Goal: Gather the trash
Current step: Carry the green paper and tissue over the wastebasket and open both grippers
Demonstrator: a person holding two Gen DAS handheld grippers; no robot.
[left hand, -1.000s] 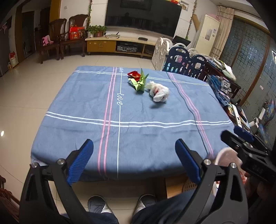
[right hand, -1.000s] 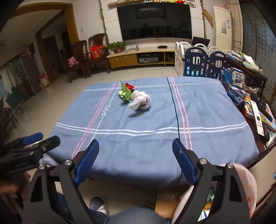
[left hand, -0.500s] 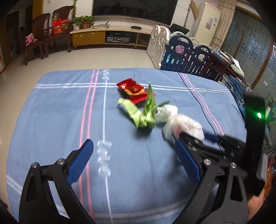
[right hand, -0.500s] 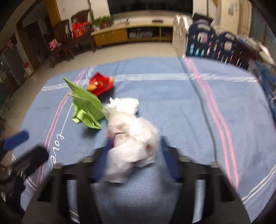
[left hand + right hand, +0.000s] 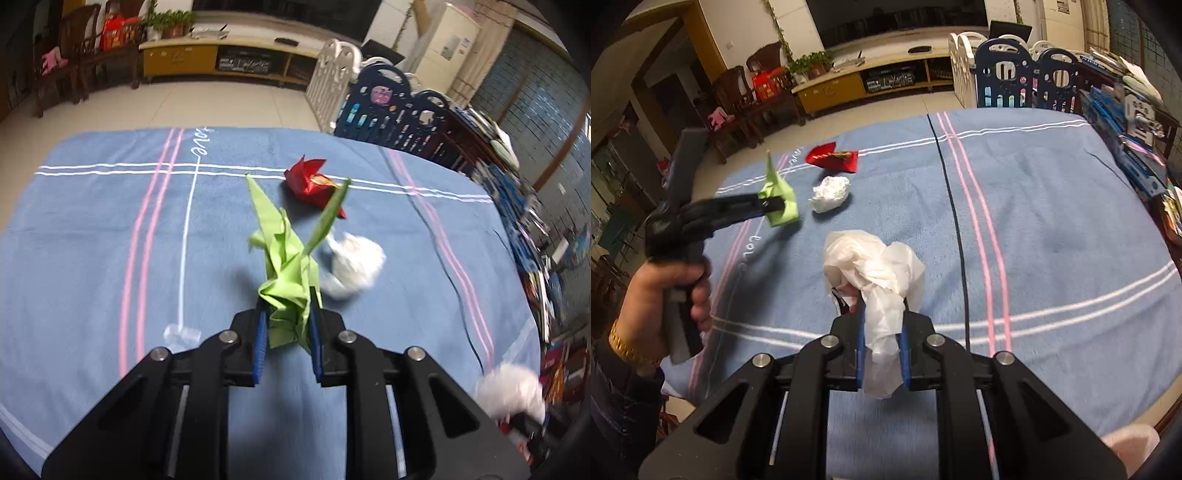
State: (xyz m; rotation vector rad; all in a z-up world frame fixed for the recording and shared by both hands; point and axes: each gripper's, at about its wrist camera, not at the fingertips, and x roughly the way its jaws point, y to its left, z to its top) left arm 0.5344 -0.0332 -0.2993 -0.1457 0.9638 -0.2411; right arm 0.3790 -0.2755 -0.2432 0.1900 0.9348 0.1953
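My left gripper (image 5: 287,326) is shut on a crumpled green paper (image 5: 286,266), held just above the blue tablecloth (image 5: 92,240). In the right wrist view the left gripper (image 5: 774,202) shows at the left holding the green paper (image 5: 779,199). My right gripper (image 5: 882,332) is shut on a white plastic bag (image 5: 875,266), lifted over the cloth. A red wrapper (image 5: 312,182) and a crumpled white tissue ball (image 5: 354,267) lie on the cloth; they also show in the right wrist view as the wrapper (image 5: 833,159) and tissue ball (image 5: 831,192).
A blue-and-white playpen fence (image 5: 1015,77) stands behind the table. A cluttered shelf (image 5: 1137,122) runs along the right edge. A pinkish bin rim (image 5: 1130,446) shows low at the right. A TV bench (image 5: 207,61) and chairs stand far back.
Both grippers moved in over the table and closed. The left took the green paper, the right took the white bag and drew it back toward the near edge.
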